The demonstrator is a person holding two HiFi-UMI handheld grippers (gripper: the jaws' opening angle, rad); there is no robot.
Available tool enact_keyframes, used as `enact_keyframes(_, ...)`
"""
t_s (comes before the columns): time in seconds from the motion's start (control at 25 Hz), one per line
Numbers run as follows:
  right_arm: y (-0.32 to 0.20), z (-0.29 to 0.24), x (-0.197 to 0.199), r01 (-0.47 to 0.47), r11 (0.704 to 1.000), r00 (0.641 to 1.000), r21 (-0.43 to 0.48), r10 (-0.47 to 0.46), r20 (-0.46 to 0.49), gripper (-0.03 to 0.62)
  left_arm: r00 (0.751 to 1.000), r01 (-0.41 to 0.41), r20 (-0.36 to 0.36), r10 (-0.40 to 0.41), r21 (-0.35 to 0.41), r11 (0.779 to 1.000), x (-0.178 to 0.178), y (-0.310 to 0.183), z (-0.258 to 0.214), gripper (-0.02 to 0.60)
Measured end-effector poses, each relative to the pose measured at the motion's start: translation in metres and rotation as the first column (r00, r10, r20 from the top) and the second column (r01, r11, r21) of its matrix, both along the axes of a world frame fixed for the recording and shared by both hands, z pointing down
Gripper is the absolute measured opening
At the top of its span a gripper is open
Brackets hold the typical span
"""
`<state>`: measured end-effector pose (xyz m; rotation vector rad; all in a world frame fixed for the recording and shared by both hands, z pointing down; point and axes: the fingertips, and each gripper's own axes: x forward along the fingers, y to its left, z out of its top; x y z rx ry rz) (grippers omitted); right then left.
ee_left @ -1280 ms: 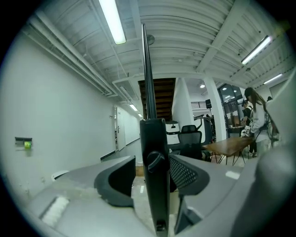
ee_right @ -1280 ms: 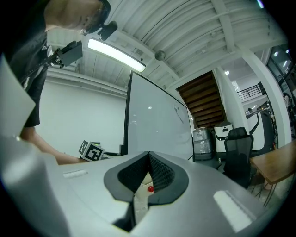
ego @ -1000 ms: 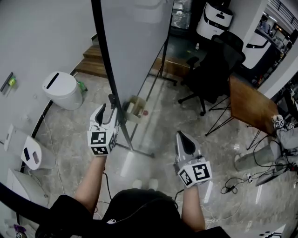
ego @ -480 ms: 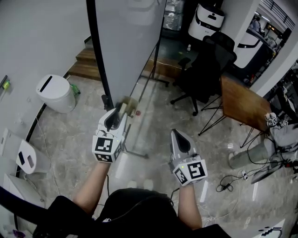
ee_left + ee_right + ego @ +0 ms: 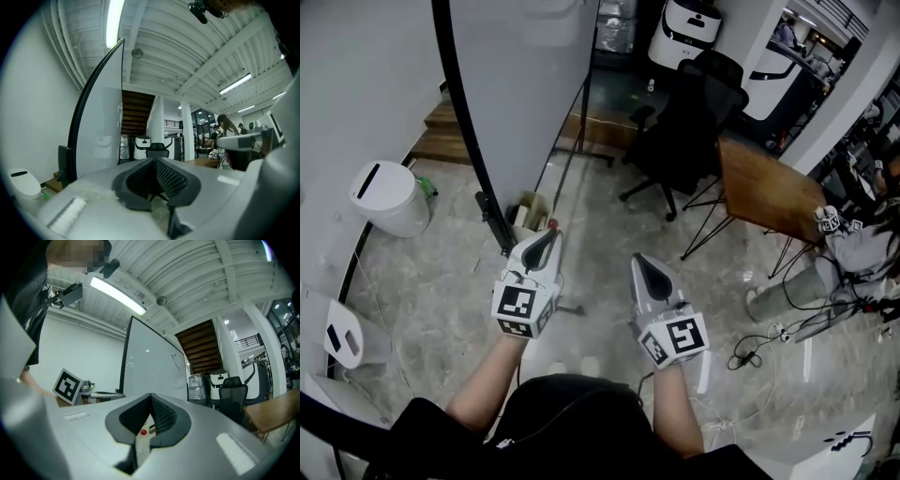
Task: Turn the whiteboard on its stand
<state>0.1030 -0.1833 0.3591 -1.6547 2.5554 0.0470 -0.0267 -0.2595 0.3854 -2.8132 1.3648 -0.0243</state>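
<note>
The whiteboard (image 5: 525, 84) stands upright on its stand, its black frame edge (image 5: 455, 103) running down to a black clamp (image 5: 492, 225). In the left gripper view the whiteboard (image 5: 101, 122) rises at left; in the right gripper view the whiteboard (image 5: 150, 366) shows ahead. My left gripper (image 5: 546, 234) is level, just right of the clamp and apart from the board. Its jaws have just been closing and now meet with nothing between them, as the left gripper (image 5: 154, 160) shows in its own view. My right gripper (image 5: 639, 261) is beside it, shut and empty; the right gripper (image 5: 151, 395) points toward the board.
A white bin (image 5: 389, 197) stands at left by the wall. A small box (image 5: 530, 211) sits at the stand's base. A black office chair (image 5: 684, 141) and a wooden table (image 5: 764, 192) are at right, with cables (image 5: 750, 356) on the marble floor.
My left gripper stood open around the board's black edge, then came off it, moved right and nearer, and its jaws closed. The right gripper kept its place.
</note>
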Motion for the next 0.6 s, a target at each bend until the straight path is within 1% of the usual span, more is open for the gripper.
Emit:
enact_keyframes(0.12,0.002,0.002,0.001,-0.002,1.000,1.000,-0.006,0.002,-0.005,0.006,1.000,-0.014,-0.005,0.014,-0.006,1.000,0.008,0.006,0.002,0.007)
enact_keyframes(0.28,0.002,0.006,0.001,-0.003,1.000,1.000,-0.015,0.002,-0.019,0.006,0.999,-0.030,-0.020,0.029,-0.025,0.999,0.015,0.016,0.007,0.005)
enact_keyframes(0.6,-0.004,0.008,-0.001,0.010,1.000,1.000,-0.023,-0.011,-0.012,0.005,1.000,-0.002,-0.023,0.001,-0.043,0.999,0.003,0.016,0.013,0.005)
